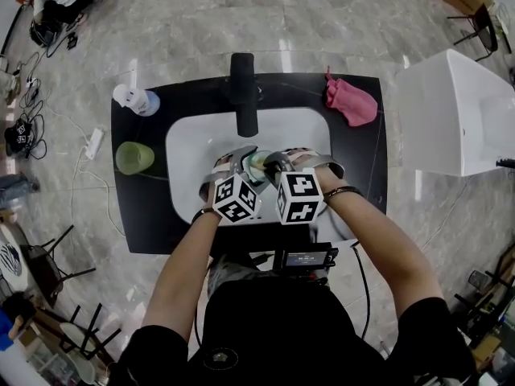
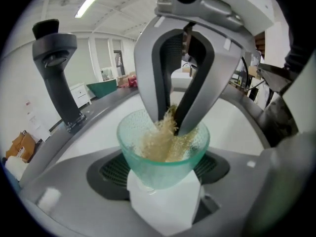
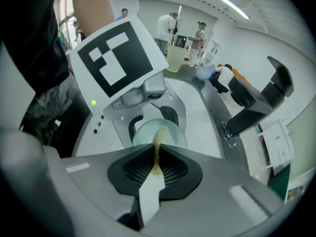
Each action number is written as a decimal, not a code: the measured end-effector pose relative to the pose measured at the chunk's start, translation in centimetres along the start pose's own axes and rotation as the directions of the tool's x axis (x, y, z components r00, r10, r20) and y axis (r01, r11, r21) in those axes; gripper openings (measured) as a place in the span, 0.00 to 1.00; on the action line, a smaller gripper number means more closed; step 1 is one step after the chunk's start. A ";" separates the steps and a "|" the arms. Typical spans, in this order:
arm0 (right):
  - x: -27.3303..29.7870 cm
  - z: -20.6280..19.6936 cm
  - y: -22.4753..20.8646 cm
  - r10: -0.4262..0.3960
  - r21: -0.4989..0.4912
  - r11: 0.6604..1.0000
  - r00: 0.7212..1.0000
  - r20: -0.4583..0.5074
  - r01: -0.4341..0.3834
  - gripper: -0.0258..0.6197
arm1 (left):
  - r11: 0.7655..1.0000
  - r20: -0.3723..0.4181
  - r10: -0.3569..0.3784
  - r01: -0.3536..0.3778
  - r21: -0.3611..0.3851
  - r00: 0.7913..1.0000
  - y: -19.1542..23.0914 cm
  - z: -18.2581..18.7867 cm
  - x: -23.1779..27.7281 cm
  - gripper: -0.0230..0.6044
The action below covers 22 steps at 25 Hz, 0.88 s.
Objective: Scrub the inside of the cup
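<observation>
Gripping pebbled green cup (image 2: 163, 154) — left hand-held gripper (image 1: 238, 164); right hand-held gripper (image 3: 157, 158) pinched on fibrous tan scrubber (image 3: 158, 144).

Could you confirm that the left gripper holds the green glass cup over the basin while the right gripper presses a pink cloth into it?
Not quite: the right gripper presses a tan scrubbing pad, not a pink cloth, into the green glass cup that the left gripper holds over the basin, as the left gripper view shows.

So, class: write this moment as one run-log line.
left gripper: shut on cup | right gripper: shut on scrubber, inside cup | place: over sink | step: scrubbing inside
</observation>
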State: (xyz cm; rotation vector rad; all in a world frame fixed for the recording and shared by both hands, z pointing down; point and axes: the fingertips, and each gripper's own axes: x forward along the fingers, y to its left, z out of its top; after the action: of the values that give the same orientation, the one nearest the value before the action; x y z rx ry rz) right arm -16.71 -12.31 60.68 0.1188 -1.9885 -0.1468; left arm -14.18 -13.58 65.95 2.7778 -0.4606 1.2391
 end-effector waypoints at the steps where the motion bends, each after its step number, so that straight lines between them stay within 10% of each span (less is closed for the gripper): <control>1: 0.1 0.0 0.1 0.014 0.037 0.999 1.000 0.009 -0.015 0.09 | 1.000 -0.003 0.001 -0.001 0.009 1.000 0.1 -0.1 0.1 0.63; 6: 0.4 0.9 0.6 0.093 0.283 0.951 0.988 0.120 -0.124 0.09 | 0.999 -0.021 0.013 -0.012 0.029 1.000 0.1 -0.3 0.7 0.63; 13: -0.1 2.1 -1.3 0.085 0.553 0.801 0.957 0.277 -0.231 0.09 | 0.999 -0.024 0.044 -0.043 0.004 0.999 0.9 -0.4 1.2 0.63; 22: -1.2 0.9 -2.1 0.091 0.517 0.827 0.960 0.265 -0.221 0.09 | 0.997 -0.027 0.045 -0.047 -0.060 0.999 1.6 -1.5 2.0 0.63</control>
State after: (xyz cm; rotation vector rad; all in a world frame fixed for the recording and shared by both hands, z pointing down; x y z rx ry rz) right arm -17.03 -14.14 58.90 0.3135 -2.2134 0.5453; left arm -14.47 -15.27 68.29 2.7127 -0.5538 1.2468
